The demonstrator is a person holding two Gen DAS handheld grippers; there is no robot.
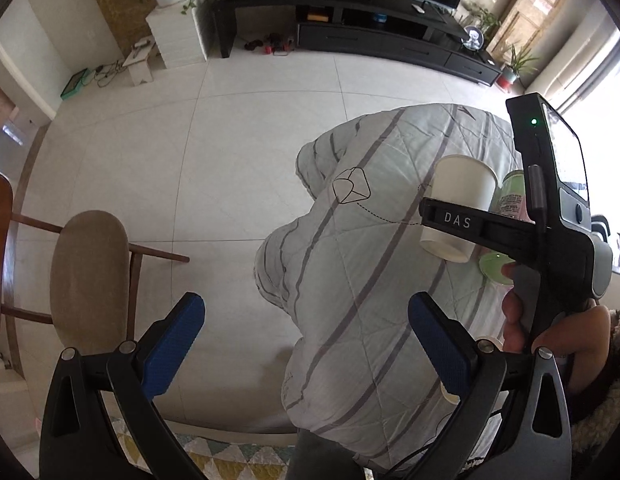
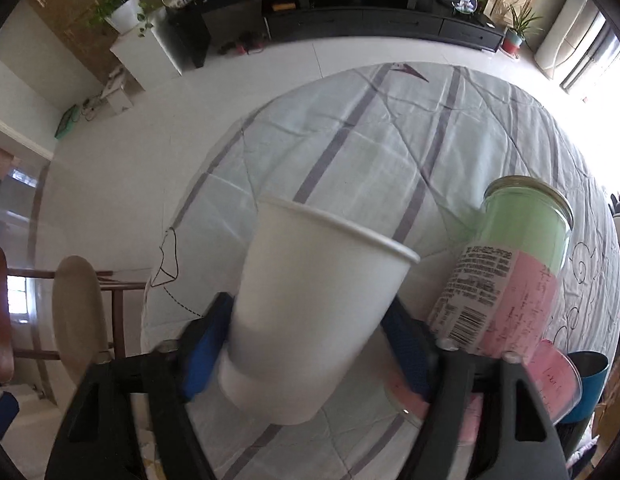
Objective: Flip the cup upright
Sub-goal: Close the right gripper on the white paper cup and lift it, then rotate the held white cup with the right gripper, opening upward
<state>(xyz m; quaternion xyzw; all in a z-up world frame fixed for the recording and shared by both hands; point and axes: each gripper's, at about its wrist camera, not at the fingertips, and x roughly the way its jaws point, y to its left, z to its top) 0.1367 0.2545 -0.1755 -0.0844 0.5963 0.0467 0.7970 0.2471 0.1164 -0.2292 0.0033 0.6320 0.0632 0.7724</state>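
A white paper cup (image 2: 310, 312) is clamped between the blue pads of my right gripper (image 2: 306, 340), held above the round table with the striped grey cloth (image 2: 370, 152). Its rim points up and away, tilted to the right. In the left wrist view the same cup (image 1: 458, 208) shows in the right gripper (image 1: 450, 220) at the right, over the table. My left gripper (image 1: 306, 344) is open and empty, low at the table's left edge, apart from the cup.
A glass jar (image 2: 510, 264) with a green and pink label stands just right of the cup. A blue cup (image 2: 586, 384) sits at the right edge. A wooden chair (image 1: 86, 280) stands left of the table, on a tiled floor.
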